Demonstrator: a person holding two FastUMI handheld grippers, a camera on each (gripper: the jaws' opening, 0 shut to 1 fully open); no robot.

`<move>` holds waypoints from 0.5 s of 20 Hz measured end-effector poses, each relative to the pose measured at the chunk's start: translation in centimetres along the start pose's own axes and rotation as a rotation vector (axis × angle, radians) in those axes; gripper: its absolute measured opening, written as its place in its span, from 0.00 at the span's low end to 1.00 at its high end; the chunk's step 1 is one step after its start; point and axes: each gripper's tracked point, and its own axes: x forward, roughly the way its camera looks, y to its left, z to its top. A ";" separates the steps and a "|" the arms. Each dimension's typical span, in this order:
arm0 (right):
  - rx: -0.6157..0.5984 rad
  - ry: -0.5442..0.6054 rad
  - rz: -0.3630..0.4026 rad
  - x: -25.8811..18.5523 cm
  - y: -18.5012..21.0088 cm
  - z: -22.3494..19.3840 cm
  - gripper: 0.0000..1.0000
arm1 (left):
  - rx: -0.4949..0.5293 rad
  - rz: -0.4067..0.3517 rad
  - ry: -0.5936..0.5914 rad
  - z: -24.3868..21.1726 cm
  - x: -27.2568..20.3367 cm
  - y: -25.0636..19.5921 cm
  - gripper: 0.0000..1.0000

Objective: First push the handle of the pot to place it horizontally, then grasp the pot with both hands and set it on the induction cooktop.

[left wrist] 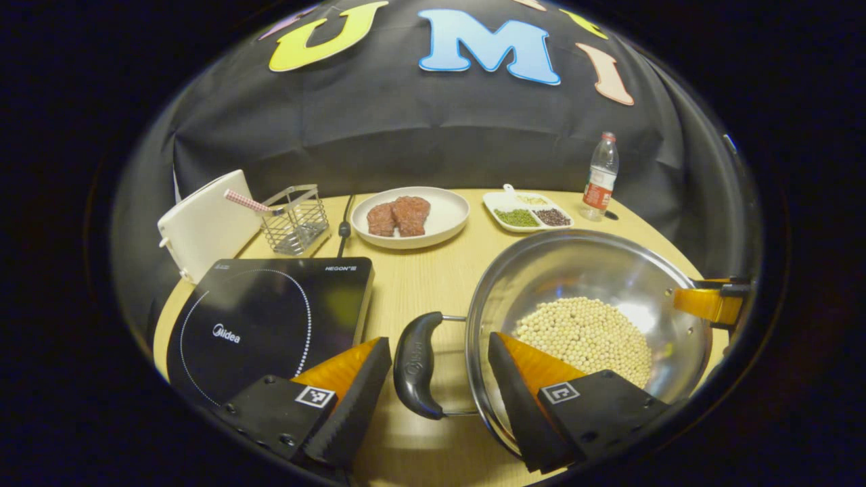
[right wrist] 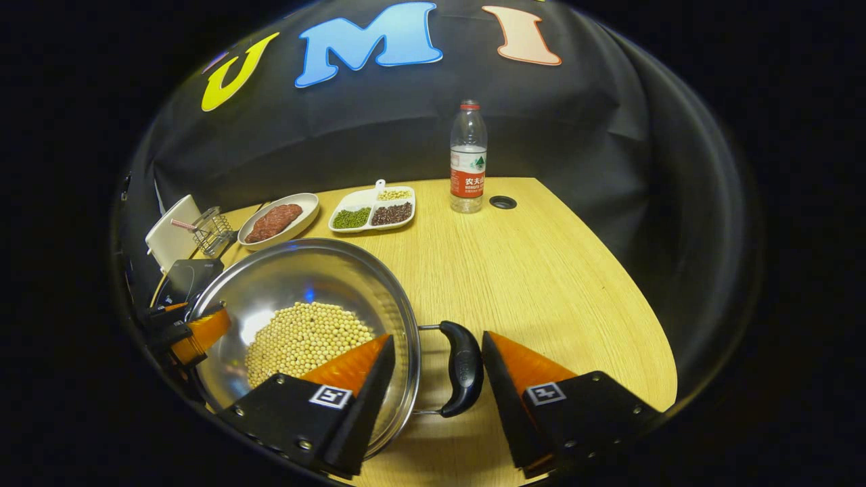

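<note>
A steel pot [left wrist: 582, 270] holding pale beans [left wrist: 585, 335] stands on the wooden table, right of the black induction cooktop [left wrist: 270, 318]. Its black left handle [left wrist: 416, 365] lies between the fingers of my left gripper [left wrist: 438, 338], which is open: one finger is outside the handle, the other over the pot's inside. In the right gripper view the pot [right wrist: 304, 277] sits at the left, and its right handle [right wrist: 463, 368] lies between the fingers of my open right gripper [right wrist: 438, 338]. Each gripper also shows across the pot from the other: the right gripper [left wrist: 710, 301] and the left gripper [right wrist: 193, 331].
At the back stand a plate of meat [left wrist: 440, 220], a divided tray of beans [left wrist: 528, 213], a water bottle [right wrist: 468, 159], a wire basket [left wrist: 294, 220] and a white board [left wrist: 206, 223]. A cable [left wrist: 345, 226] runs behind the cooktop. Bare table [right wrist: 555, 270] lies right of the pot.
</note>
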 end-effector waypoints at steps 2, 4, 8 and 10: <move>0.006 0.013 0.005 0.0 0.1 -0.3 0.66 | 0.000 0.001 0.007 -0.3 -0.1 -0.2 0.95; 0.001 0.019 0.007 0.0 0.1 -0.4 0.65 | 0.001 0.005 0.011 -0.5 -0.1 -0.3 0.96; -0.006 0.019 0.012 0.0 0.1 -0.4 0.62 | 0.001 0.008 0.008 -0.6 -0.1 -0.4 0.82; -0.004 0.023 0.012 -0.2 0.1 -0.4 0.58 | -0.005 0.014 0.007 -0.5 0.0 -0.3 0.80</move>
